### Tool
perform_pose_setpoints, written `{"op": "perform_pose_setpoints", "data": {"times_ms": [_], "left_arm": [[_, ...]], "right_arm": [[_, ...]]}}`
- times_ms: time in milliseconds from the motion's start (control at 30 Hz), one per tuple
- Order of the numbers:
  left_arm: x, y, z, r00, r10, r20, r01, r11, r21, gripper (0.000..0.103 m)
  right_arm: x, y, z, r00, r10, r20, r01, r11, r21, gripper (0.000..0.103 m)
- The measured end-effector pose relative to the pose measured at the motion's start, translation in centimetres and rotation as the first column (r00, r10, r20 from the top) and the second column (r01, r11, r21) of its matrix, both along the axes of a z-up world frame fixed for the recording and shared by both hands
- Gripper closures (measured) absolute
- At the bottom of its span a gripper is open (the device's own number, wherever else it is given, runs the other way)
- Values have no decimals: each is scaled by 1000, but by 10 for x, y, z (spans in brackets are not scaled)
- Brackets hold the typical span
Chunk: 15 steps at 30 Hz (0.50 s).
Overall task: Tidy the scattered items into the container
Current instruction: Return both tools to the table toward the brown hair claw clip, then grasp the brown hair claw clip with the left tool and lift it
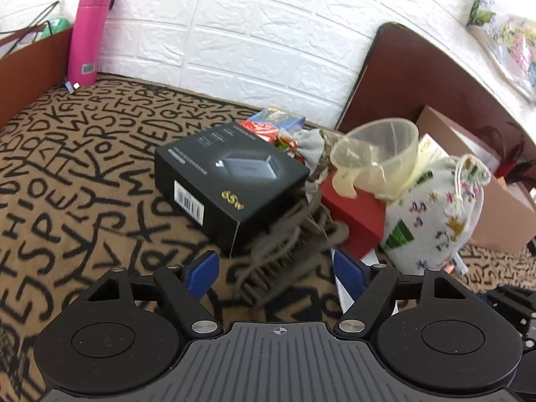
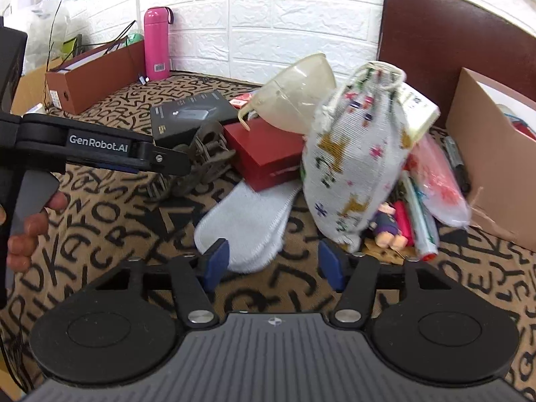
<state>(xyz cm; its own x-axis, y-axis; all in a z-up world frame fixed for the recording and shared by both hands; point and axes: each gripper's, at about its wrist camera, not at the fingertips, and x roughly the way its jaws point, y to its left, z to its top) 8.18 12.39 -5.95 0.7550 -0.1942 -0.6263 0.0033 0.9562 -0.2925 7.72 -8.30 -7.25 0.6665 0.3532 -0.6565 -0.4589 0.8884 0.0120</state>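
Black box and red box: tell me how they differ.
The black box carries a product picture, gold lettering and a barcode label; the red box is plain. The black box's top is bare, while a translucent cup rests on the red one. Both are closed and lie on the letter-patterned cloth.

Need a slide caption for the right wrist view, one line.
Right gripper, jaws open, hovers above a white cloth beside a patterned drawstring pouch; the left gripper reaches a brown comb-like item.

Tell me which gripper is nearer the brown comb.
Left. The left gripper has the brown comb right at its open jaws. The right gripper is off to the comb's side, over the white cloth.
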Motion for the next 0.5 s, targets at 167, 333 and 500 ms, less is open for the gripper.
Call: {"op": "perform_pose_setpoints", "data": {"times_ms": [167, 333, 500], "left_arm": [[16, -5, -7, 997, -74, -20, 74, 997, 13, 29], [15, -22, -14, 993, -116, -14, 116, 989, 92, 30], [11, -17, -19, 993, -106, -46, 110, 989, 95, 61]], "right_arm": [[7, 13, -1, 1000, 17, -16, -17, 1000, 11, 41], [8, 5, -3, 999, -14, -35, 14, 1000, 7, 41], [8, -4, -2, 998, -49, -35, 50, 999, 10, 41]]}}
